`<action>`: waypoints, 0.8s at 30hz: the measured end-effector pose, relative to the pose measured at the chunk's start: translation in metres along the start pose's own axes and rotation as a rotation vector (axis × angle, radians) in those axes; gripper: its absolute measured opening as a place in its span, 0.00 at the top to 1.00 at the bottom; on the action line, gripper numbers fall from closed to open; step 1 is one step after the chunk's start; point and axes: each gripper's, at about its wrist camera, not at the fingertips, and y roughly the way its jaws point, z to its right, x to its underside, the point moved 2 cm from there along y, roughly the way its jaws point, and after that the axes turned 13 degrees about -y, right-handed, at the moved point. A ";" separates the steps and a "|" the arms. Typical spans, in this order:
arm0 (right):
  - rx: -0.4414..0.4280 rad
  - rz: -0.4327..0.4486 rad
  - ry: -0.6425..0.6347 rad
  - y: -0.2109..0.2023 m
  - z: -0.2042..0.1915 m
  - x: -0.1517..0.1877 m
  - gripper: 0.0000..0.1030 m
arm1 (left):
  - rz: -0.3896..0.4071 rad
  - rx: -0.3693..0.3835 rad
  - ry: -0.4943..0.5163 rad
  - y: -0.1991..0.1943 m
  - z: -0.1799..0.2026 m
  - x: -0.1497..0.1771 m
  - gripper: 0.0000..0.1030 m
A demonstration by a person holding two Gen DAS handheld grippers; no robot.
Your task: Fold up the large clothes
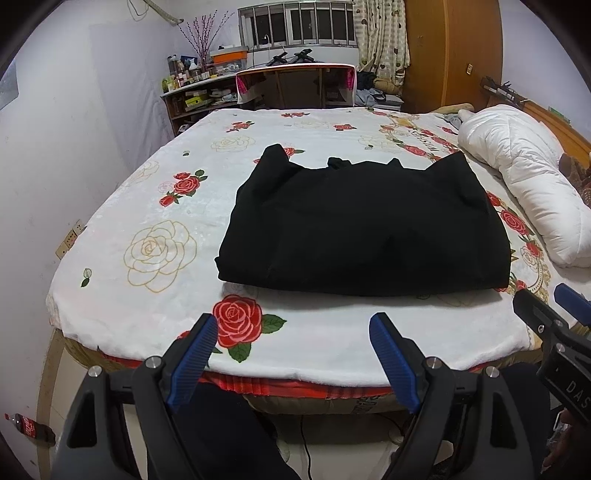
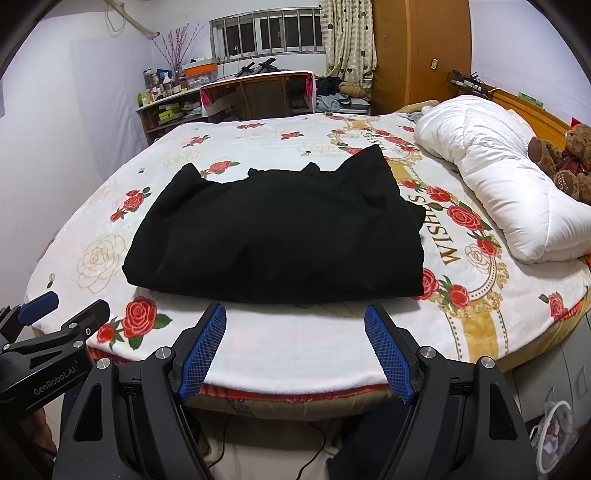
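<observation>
Rose-print bed (image 1: 155, 236), barred window (image 1: 295, 26)

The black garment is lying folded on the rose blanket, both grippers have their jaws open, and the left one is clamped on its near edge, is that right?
Not quite. The left gripper holds nothing: in the left wrist view its jaws are open over bare blanket, short of the black garment. The rest stands: the garment lies folded, and the right gripper is open too.
</observation>
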 end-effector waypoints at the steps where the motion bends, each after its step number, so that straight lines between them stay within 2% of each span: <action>1: -0.001 0.000 0.000 0.000 0.000 0.000 0.25 | 0.000 0.001 0.001 0.000 0.000 0.000 0.17; 24: -0.003 -0.002 0.003 0.001 -0.004 0.002 0.25 | 0.002 -0.003 -0.004 -0.003 -0.001 0.004 0.17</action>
